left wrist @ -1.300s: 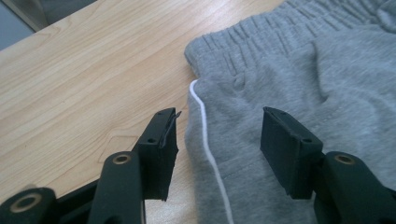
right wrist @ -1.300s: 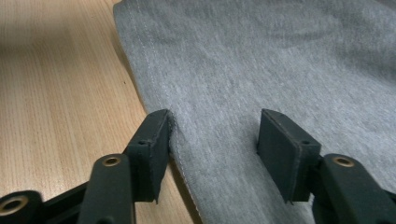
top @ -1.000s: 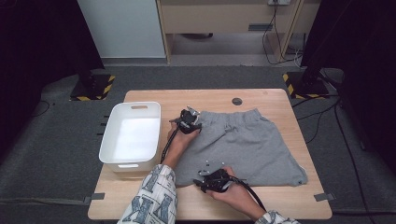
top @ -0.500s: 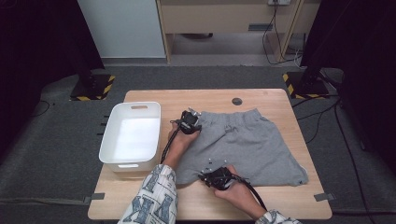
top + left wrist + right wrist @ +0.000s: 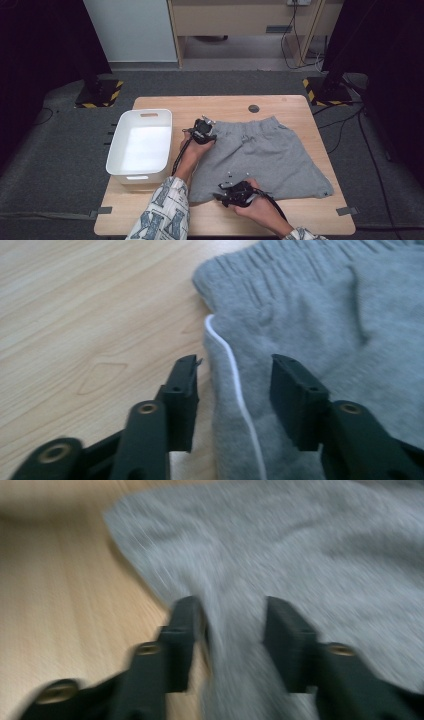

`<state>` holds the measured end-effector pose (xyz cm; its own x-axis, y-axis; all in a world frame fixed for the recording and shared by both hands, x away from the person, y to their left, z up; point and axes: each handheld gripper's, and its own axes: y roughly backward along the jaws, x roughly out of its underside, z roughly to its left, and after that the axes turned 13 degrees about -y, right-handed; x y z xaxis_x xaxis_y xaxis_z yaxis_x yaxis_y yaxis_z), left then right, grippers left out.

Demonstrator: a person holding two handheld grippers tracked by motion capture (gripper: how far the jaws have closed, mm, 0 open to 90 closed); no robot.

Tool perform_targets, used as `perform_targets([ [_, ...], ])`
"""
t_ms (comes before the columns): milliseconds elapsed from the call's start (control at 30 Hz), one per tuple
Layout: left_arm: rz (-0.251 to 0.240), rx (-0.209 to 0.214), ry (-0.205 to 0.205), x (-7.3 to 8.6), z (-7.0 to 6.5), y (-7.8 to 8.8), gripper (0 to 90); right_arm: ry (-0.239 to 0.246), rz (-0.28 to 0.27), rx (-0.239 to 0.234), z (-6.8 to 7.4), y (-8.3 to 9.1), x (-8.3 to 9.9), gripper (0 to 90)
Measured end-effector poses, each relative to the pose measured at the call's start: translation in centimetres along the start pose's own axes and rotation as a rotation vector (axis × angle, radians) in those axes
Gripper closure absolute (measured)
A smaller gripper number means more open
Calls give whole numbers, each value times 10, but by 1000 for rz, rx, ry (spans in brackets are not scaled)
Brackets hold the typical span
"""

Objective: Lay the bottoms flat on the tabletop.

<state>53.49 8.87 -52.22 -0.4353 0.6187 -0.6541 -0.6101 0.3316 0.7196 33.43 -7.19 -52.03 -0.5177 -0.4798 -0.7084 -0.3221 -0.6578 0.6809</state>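
Observation:
Grey shorts (image 5: 270, 150) lie flat on the wooden table (image 5: 300, 106), waistband at the far side. My left gripper (image 5: 208, 125) sits at the waistband's left corner. In the left gripper view its jaws (image 5: 232, 371) stand apart over the shorts' edge (image 5: 325, 305), a white cord (image 5: 235, 375) running between them; they have just been opening. My right gripper (image 5: 222, 193) is at the near left hem. Its jaws (image 5: 232, 611) have also just been opening, with blurred grey cloth (image 5: 310, 540) between them and no pad pressing.
A white plastic bin (image 5: 119, 145) stands at the table's left edge, close to my left forearm. A small dark round disc (image 5: 254, 108) lies near the far edge. Bare wood shows in front of the shorts and to their right.
Both hands stay at the shorts' left side. The right gripper has shifted only slightly along the near hem; the cloth lies much as before.

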Motion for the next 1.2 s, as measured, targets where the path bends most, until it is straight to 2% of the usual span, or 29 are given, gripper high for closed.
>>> perform_targets([
  [33,-15,-3,2,0,0,-1,504,11,-14,5,3,-1,-2,413],
  [167,-44,-7,6,-1,1,-4,466,30,-23,-3,11,-10,-7,302],
  [300,-56,-5,22,-1,2,-8,459,44,-2,4,18,-23,-9,245],
  [333,-45,4,26,-1,3,-10,455,44,0,1,20,-26,-9,241],
  [567,-33,35,17,-5,3,-15,459,35,11,11,24,-36,-9,225],
  [633,-30,62,36,-6,5,-15,498,22,10,8,22,-35,-10,272],
  [700,-29,73,57,-6,5,-14,595,13,6,15,21,-34,-10,374],
  [767,-27,80,53,-7,4,-14,668,-5,-1,28,19,-32,-10,482],
  [867,-17,88,37,-8,3,-13,748,-5,-1,38,16,-30,-11,628],
  [1000,-9,90,36,-9,2,-10,831,-2,2,53,14,-30,-13,792],
  [1100,-20,85,12,-12,3,-4,849,-6,13,48,12,-29,-14,843],
  [1200,-47,90,14,-15,5,4,853,-11,10,36,13,-27,-14,851],
])
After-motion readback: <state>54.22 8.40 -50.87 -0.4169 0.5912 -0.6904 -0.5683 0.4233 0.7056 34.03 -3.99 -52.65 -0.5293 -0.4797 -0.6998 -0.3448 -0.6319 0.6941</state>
